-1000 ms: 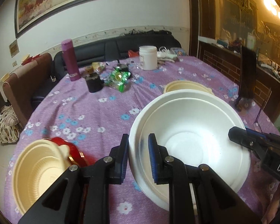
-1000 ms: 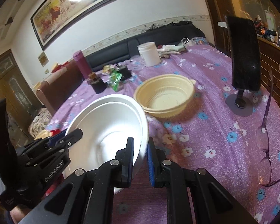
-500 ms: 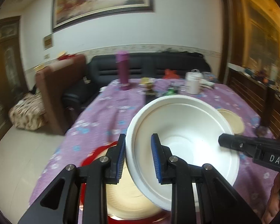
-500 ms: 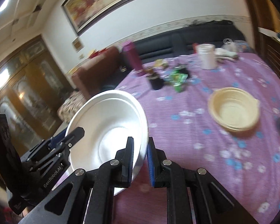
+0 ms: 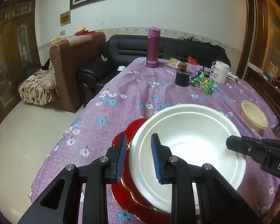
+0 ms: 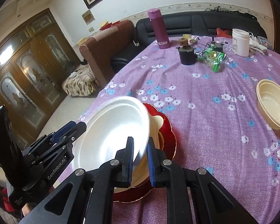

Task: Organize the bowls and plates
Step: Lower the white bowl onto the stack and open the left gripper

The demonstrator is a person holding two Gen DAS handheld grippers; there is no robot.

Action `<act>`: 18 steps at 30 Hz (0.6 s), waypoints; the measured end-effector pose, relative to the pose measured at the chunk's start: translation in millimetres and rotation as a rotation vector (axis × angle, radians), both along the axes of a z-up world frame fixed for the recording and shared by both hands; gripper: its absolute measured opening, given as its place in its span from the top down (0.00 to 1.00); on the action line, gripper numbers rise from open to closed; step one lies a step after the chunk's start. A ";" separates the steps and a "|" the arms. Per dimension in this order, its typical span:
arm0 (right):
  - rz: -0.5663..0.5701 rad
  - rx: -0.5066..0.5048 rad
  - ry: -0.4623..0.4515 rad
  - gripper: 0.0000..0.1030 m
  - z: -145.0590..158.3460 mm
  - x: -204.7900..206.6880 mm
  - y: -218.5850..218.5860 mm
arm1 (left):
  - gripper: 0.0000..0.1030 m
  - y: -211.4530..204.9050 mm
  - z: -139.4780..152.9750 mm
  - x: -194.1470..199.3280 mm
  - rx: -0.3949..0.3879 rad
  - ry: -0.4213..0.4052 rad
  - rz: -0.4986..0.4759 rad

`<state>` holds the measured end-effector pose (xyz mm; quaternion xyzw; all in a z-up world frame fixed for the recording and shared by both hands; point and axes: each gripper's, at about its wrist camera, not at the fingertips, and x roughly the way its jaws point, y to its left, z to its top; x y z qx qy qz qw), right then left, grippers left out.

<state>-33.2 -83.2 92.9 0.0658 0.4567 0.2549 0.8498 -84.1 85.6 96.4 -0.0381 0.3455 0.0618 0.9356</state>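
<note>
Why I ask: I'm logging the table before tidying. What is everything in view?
white bowl: one, white, above the red plate
red plate: one, red, near table edge
cream bowls: two, cream, one on the plate, one apart at right
flask: one, magenta, far side
jar: one, white, far right
pot: one, black, far middle
tablecloth: one, purple floral, covering table
left gripper: one, black, fingers straddling bowl rim
right gripper: one, black, fingers shut on bowl rim
</note>
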 end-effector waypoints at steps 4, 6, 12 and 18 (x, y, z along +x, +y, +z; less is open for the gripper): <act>0.002 -0.014 -0.010 0.85 3.6 1.7 -0.2 | 0.75 6.1 0.9 -1.4 -0.013 -0.014 0.019; -0.004 -0.016 -0.024 0.84 6.4 0.1 -4.4 | 0.74 6.4 3.9 -1.5 -0.014 -0.022 0.024; -0.029 0.028 -0.038 0.81 11.6 -7.0 -26.8 | 0.73 -7.1 23.8 -13.2 -0.017 -0.069 -0.010; -0.136 0.064 -0.057 0.81 12.4 -8.3 -82.0 | 0.65 -57.2 44.3 -13.0 -0.020 -0.083 -0.146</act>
